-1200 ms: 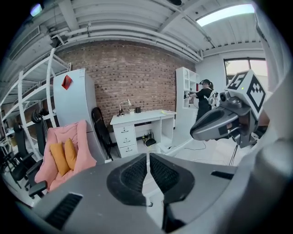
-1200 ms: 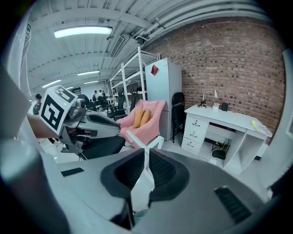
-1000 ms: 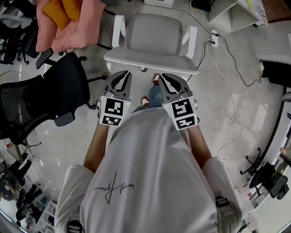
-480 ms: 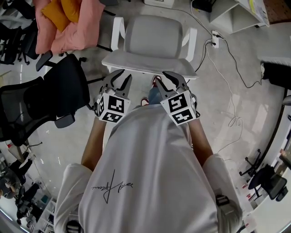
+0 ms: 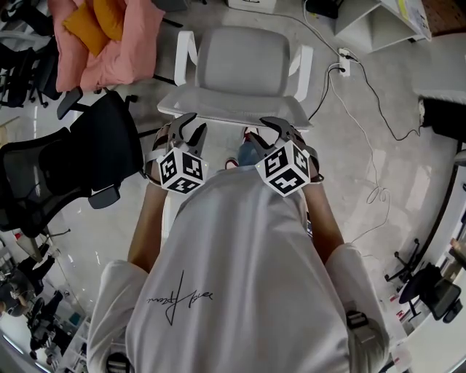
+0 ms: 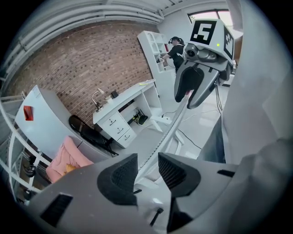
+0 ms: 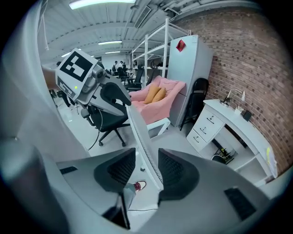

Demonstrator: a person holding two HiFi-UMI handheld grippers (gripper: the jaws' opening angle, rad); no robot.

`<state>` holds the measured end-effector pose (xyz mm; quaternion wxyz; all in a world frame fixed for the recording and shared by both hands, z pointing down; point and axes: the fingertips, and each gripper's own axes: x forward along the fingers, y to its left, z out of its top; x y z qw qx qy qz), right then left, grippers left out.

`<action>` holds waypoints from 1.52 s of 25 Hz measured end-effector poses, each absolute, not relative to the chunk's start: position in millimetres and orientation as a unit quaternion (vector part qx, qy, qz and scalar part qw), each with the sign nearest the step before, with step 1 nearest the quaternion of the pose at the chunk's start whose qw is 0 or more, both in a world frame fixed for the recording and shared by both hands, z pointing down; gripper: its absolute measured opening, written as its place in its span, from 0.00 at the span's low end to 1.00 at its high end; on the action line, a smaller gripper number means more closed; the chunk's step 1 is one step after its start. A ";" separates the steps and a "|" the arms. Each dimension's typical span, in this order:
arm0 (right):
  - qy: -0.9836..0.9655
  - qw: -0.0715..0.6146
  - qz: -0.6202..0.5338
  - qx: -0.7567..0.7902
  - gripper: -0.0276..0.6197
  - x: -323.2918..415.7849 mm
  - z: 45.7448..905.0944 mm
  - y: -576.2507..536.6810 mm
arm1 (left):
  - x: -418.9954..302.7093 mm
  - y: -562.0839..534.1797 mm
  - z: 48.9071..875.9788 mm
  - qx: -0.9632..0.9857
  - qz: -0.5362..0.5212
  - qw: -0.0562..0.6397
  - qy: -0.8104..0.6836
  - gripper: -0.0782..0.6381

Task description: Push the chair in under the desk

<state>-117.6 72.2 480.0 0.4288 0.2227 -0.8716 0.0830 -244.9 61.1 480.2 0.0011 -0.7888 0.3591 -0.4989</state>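
Observation:
A white-framed chair with a grey seat (image 5: 240, 62) stands in front of me, its backrest top edge (image 5: 233, 109) nearest. My left gripper (image 5: 186, 124) straddles the left part of that edge. In the left gripper view its jaws (image 6: 147, 167) are opening, and the thin backrest edge (image 6: 167, 135) runs between the pads with gaps on both sides. My right gripper (image 5: 273, 127) straddles the right part. Its jaws (image 7: 146, 167) are opening too, around the backrest edge (image 7: 139, 132), which no pad presses. The white desk (image 6: 123, 98) stands beyond the chair against a brick wall.
A black office chair (image 5: 80, 153) stands close on my left, with a pink-cushioned seat (image 5: 109, 36) behind it. Cables (image 5: 364, 102) and a power strip (image 5: 342, 65) lie on the floor to the right. A white shelf unit (image 5: 378, 22) fills the far right corner.
Both grippers have moved forward onto the backrest's top edge, and their jaws, shut a second ago, now stand apart. The chair sits slightly farther from me.

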 end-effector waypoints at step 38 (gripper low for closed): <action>-0.878 0.476 0.034 0.042 0.24 -110.1 524.8 62.3 | -255.2 32.9 524.1 -0.731 -0.607 0.035 0.310 0.36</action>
